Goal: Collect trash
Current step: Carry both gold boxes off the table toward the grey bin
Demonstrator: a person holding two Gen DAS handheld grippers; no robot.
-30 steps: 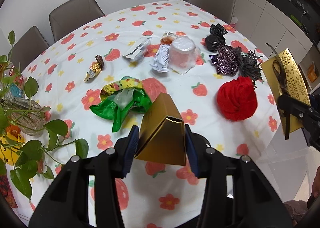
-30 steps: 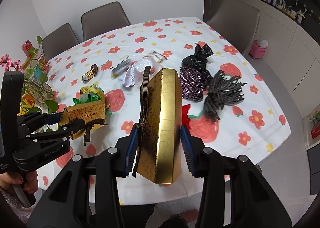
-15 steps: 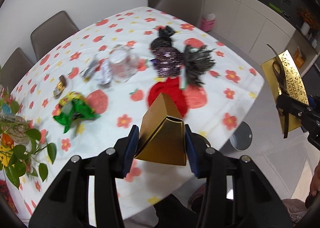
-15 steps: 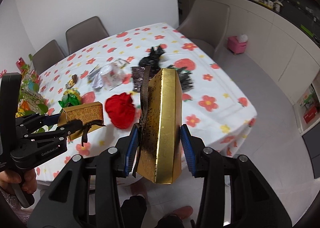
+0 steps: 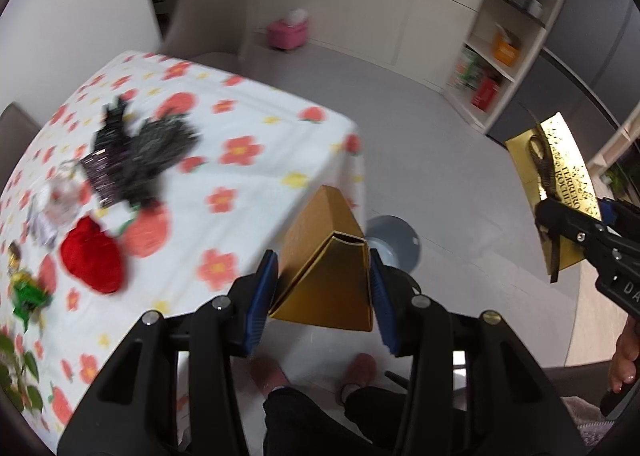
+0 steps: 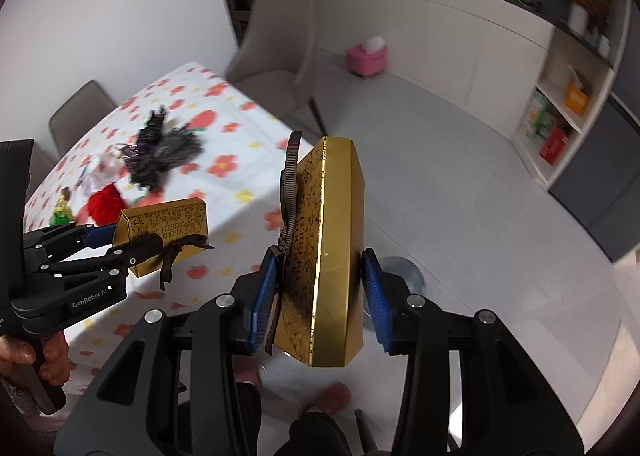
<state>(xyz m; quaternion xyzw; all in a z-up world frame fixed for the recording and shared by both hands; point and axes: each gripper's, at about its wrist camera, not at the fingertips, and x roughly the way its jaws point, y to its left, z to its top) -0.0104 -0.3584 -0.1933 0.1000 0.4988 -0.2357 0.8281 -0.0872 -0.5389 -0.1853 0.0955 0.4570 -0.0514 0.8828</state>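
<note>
Over the floor past the table corner, in the left wrist view, a small gold box (image 5: 326, 280) is clamped between the left gripper (image 5: 324, 292) pads. At 3 o'clock a flat gold box (image 5: 558, 180) is seen pinched by the right gripper (image 5: 576, 224). Leftover trash is left on the table (image 5: 256, 176) at 9 o'clock: red wrapper (image 5: 92, 256), black wrappers (image 5: 140, 152). A grey round bin (image 5: 394, 242) sits just behind the box.

Right wrist view: the flat gold box is gripped on edge at centre; the small gold box is held at 9 o'clock.
</note>
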